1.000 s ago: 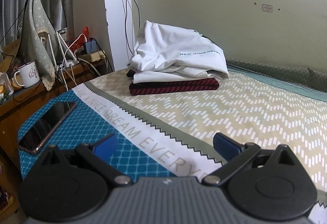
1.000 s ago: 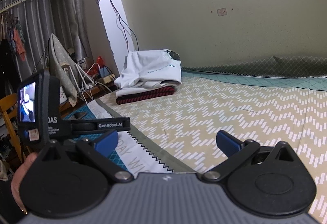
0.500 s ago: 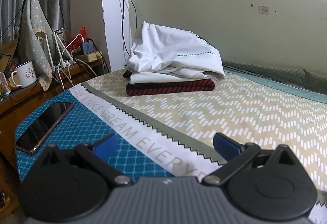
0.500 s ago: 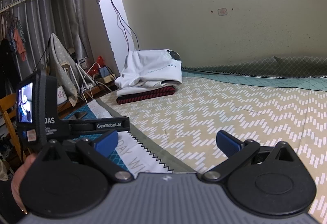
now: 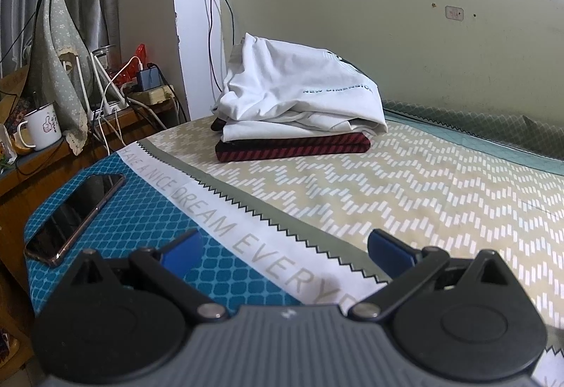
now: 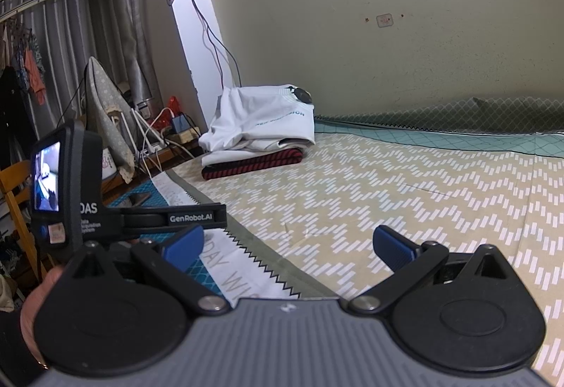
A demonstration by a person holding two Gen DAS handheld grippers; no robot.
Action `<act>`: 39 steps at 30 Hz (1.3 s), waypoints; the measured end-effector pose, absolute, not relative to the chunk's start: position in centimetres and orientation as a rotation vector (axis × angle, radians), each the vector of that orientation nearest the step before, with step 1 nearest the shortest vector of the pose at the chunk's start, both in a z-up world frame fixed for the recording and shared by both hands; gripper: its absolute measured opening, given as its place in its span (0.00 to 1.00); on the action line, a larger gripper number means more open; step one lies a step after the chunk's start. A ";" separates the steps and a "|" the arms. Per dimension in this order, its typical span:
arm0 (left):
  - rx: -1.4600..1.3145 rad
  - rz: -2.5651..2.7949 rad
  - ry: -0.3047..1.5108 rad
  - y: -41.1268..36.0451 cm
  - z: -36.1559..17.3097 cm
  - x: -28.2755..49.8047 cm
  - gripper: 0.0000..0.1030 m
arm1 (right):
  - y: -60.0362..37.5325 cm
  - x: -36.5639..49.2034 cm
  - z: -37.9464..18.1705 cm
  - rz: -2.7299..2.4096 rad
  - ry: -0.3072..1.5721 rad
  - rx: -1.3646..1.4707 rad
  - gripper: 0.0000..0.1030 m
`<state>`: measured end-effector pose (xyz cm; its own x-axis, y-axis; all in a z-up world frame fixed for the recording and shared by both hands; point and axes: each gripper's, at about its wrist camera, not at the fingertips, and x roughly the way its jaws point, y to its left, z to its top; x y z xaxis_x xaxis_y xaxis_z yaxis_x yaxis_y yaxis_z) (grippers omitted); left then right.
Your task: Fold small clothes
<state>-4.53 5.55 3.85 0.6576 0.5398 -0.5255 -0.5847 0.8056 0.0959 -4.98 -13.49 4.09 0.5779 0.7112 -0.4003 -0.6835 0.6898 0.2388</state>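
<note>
White garment (image 5: pixel 299 94) lies loosely heaped on top of a neatly folded red-and-black striped piece (image 5: pixel 292 149), both at the far left corner of the bed (image 5: pixel 405 189), close to the wall (image 5: pixel 387 16). Judgement: light, soft cotton; it will sag and drape the moment you lift it, and it can drag the striped piece along if you pull sideways. Take it by a hem or a shoulder corner on the near edge, where the layers overhang, and lift upward first.

Your left gripper (image 5: pixel 282 247) hangs low over the foot of the bed, jaws wide apart, nothing between them. Your right gripper (image 6: pixel 287 246) is the same: spread, empty, well short of the pile.

Room: the zigzag-patterned spread between you and the pile is bare and flat, good ground for laying the garment out. Watch the left edge: a phone (image 5: pixel 74 216) sits on the blue corner, and a cluttered side table (image 5: pixel 70 154) with a mug (image 5: pixel 40 127) and cables (image 5: pixel 116 94) stands just beyond the bed edge.
</note>
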 end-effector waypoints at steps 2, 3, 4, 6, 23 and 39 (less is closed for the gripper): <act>-0.085 0.638 0.569 5.5 3.8 -4.5 1.00 | -13.5 -5.0 4.1 0.816 0.495 0.061 0.95; -0.085 0.636 0.570 5.6 3.8 -4.4 1.00 | -13.5 -5.0 4.1 0.816 0.495 0.060 0.95; -0.085 0.634 0.571 5.6 3.8 -4.4 1.00 | -13.5 -5.0 4.1 0.816 0.495 0.060 0.95; -0.084 0.632 0.572 5.5 3.8 -4.4 1.00 | -13.5 -5.0 4.1 0.816 0.495 0.060 0.95; -0.089 0.627 0.548 5.6 4.0 -4.8 1.00 | -13.5 -5.0 4.1 0.815 0.495 0.060 0.95; -0.076 0.630 0.564 5.4 3.9 -4.6 1.00 | -13.5 -5.0 4.1 0.816 0.495 0.060 0.95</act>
